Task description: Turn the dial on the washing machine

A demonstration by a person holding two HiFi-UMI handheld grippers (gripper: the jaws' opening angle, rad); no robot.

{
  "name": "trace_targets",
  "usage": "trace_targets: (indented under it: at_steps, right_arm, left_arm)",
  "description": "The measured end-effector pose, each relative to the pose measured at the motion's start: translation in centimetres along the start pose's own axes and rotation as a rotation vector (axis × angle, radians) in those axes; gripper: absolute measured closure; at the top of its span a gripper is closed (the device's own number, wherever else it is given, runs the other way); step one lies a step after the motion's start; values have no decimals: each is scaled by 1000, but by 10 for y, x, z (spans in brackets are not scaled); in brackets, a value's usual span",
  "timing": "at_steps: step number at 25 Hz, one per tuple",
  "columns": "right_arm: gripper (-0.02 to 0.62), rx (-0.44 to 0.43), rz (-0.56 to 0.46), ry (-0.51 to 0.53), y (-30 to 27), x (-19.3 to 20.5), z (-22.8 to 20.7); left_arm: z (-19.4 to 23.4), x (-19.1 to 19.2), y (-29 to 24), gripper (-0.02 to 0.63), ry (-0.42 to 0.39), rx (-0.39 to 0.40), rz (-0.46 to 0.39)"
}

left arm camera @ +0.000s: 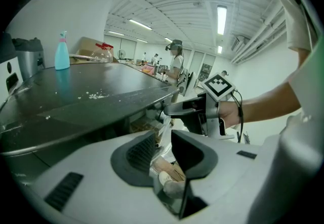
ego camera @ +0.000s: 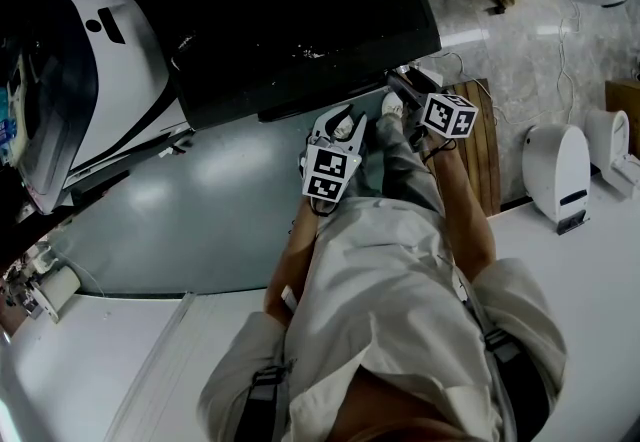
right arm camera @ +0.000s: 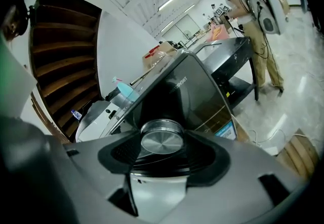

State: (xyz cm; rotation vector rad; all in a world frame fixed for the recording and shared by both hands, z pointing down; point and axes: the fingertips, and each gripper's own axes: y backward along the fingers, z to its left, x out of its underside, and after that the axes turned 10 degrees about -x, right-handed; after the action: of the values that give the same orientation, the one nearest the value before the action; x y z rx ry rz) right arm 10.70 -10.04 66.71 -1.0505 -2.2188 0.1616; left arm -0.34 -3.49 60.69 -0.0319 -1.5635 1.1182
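Note:
The washing machine (ego camera: 300,20) is a black box ahead of me, and its top (left arm camera: 91,96) fills the left of the left gripper view. In the right gripper view its round silver dial (right arm camera: 161,139) sits on the dark front panel (right arm camera: 197,91), squarely between the jaws. My right gripper (right arm camera: 162,151) is shut on the dial, one pad against each side. From the head view the right gripper (ego camera: 398,86) reaches the machine's front edge. My left gripper (ego camera: 340,122) hangs beside it, clear of the machine. Its jaws (left arm camera: 163,142) stand open, holding nothing.
A blue spray bottle (left arm camera: 62,53) stands on the far end of the machine's top. A white appliance (ego camera: 110,80) sits to the left, a wooden pallet (ego camera: 482,145) and a white device (ego camera: 558,170) to the right. A person (left arm camera: 176,61) stands in the background.

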Motion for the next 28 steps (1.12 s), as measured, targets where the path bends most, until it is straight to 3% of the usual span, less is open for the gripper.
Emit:
trace_targets:
  at_steps: [28]
  right_arm:
    - [328,-109,-78,-211,1,-2,-2]
  left_arm:
    - [3,0,-1,500,9,0,3]
